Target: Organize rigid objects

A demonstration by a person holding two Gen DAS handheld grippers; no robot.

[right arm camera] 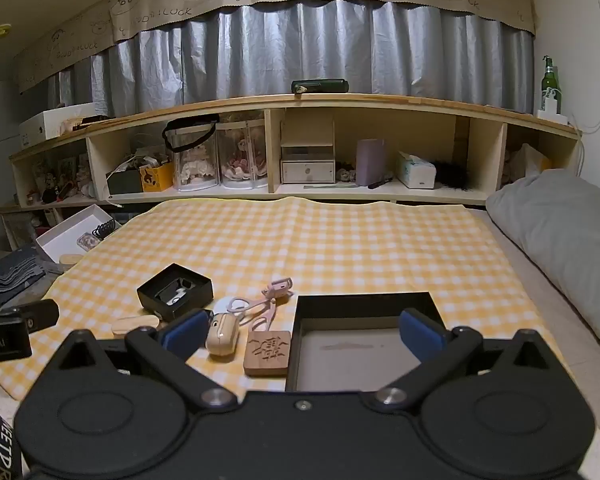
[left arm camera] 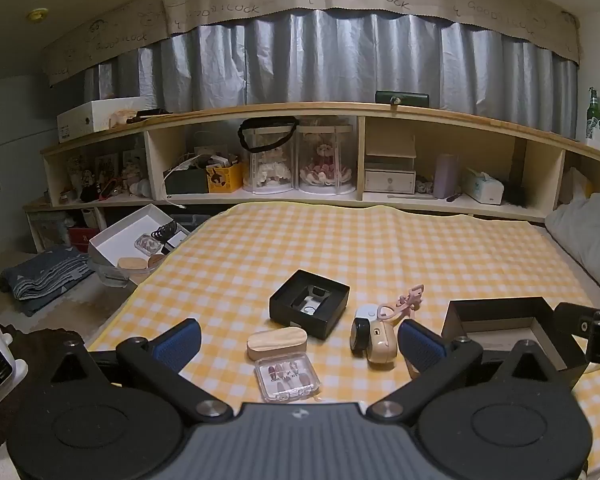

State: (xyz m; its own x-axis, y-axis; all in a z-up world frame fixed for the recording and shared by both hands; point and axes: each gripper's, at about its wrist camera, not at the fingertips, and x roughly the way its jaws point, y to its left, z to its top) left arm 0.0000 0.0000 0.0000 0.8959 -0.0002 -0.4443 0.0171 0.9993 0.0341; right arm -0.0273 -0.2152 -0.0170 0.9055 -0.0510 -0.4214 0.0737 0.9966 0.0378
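While both grippers hover over the yellow checked cloth, I read the left gripper and the right gripper as spread wide with nothing between the pads. From the pink eyelash curler (roughly mid-cloth), the small black box lies at 9 o'clock, the large black tray at 3 o'clock, the carved wooden block at 6 o'clock, and the beige earbud case at 7 o'clock.
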